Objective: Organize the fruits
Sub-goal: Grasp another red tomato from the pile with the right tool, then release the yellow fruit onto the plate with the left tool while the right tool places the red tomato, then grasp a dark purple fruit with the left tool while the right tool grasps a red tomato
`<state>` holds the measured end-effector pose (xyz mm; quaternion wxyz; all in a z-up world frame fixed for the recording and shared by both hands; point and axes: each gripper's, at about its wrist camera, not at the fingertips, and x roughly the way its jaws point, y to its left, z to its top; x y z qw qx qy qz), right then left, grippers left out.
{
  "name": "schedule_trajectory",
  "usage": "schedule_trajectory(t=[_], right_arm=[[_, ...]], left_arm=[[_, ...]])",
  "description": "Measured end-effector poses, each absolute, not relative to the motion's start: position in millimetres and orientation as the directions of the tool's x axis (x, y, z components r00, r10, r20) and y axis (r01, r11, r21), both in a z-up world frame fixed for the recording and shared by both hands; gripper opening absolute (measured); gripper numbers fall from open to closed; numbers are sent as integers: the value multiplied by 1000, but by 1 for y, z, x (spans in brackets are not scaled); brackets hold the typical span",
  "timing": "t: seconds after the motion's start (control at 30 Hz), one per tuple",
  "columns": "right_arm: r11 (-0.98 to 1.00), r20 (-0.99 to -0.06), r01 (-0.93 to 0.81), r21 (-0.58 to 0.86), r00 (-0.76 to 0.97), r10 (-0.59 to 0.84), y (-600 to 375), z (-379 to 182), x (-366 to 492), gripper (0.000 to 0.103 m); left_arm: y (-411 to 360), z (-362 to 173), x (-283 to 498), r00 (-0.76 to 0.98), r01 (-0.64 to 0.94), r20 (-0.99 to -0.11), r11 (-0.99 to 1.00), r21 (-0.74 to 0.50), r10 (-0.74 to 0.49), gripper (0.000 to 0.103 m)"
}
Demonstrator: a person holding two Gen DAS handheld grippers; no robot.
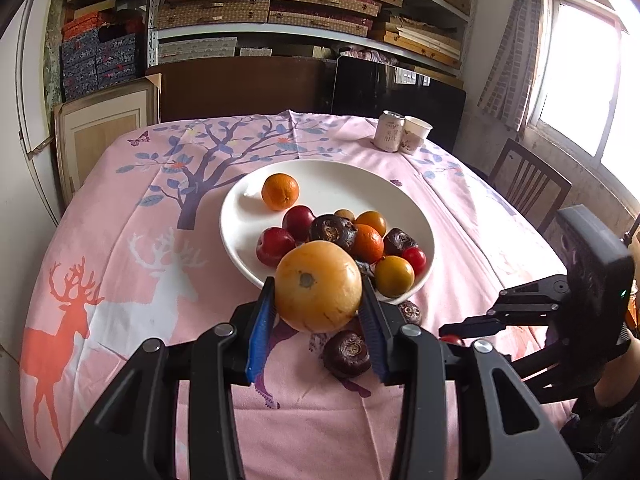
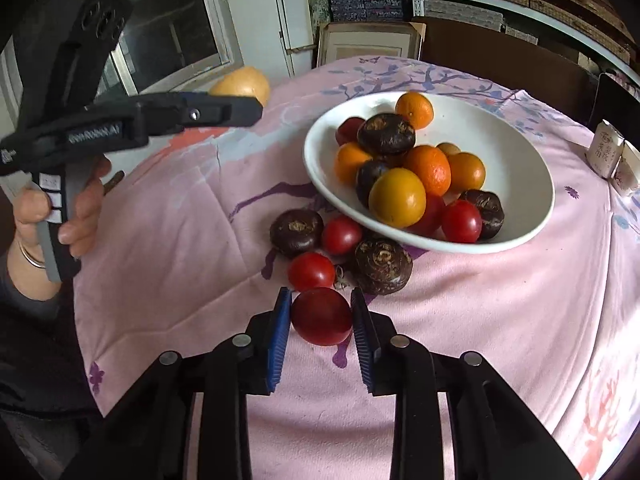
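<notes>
right wrist — tool (image 2: 322,316) round tomato (image 2: 321,316)

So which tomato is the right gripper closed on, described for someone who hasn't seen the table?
Start at the white bowl on the pink tablecloth. Loose fruit lies just in front of it. The red tomato pinched between the right gripper fingers is the nearest one; two other tomatoes lie free beyond it.

My blue fingers (image 2: 280,336) have ribbed, rubbery pads. The red tomato (image 2: 321,316) looks smooth and glossy, the yellow fruit (image 1: 318,286) waxy. The white bowl (image 2: 520,184) gleams like glazed ceramic; the pink cloth (image 2: 180,240) is matt and creased.
</notes>
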<state>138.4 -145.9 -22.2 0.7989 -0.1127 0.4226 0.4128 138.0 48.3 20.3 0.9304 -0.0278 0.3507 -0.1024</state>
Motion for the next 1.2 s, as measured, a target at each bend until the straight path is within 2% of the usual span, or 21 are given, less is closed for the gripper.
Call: schedule_trajectory(t=[0.13, 0.33, 0.37, 0.4, 0.43, 0.47, 0.57, 0.63, 0.73, 0.77, 0.93, 1.1, 1.2], right_arm=[[656, -721, -712, 249, 317, 617, -160, 7, 165, 30], [723, -664, -609, 327, 396, 634, -158, 38, 245, 30], [738, -665, -585, 337, 407, 626, -156, 38, 260, 31], [754, -669, -561, 342, 418, 615, -155, 35, 272, 38], [767, -673, -543, 343, 427, 603, -154, 33, 283, 47], [777, -675, -529, 342, 437, 595, -154, 30, 287, 57], [775, -651, -521, 357, 456, 606, -159, 31, 282, 57], [786, -641, -515, 343, 483, 597, -167, 33, 267, 60], [788, -609, -512, 342, 518, 601, -187, 28, 234, 84], [791, -602, -498, 356, 526, 601, -195, 23, 222, 96], [761, -570, -434, 483, 504, 649, -227, -17, 187, 98], [738, -574, -416, 531, 464, 675, -233, -41, 172, 98], [742, -590, -437, 508, 451, 670, -227, -41, 164, 98]], left_arm=[[53, 25, 157, 740, 157, -637, 976, -149, -217, 39], [43, 30, 210, 736, 142, -651, 982, -123, -188, 40], [42, 29, 219, 734, 141, -653, 982, -123, -187, 43], [40, 29, 229, 736, 135, -654, 984, -116, -178, 47], [39, 29, 236, 737, 115, -658, 988, -105, -156, 59], [40, 28, 241, 735, 100, -663, 990, -103, -143, 62], [41, 31, 235, 735, 108, -657, 986, -130, -167, 64], [36, 30, 216, 740, 129, -653, 987, -100, -162, 66], [24, 17, 178, 735, 188, -661, 982, -16, -151, 71], [19, 10, 169, 726, 205, -672, 979, 9, -146, 72], [4, -41, 144, 642, 257, -763, 959, 123, -74, 71], [-1, -50, 148, 643, 273, -762, 954, 124, -85, 67], [-11, -54, 151, 600, 320, -787, 945, 73, -142, 51]])
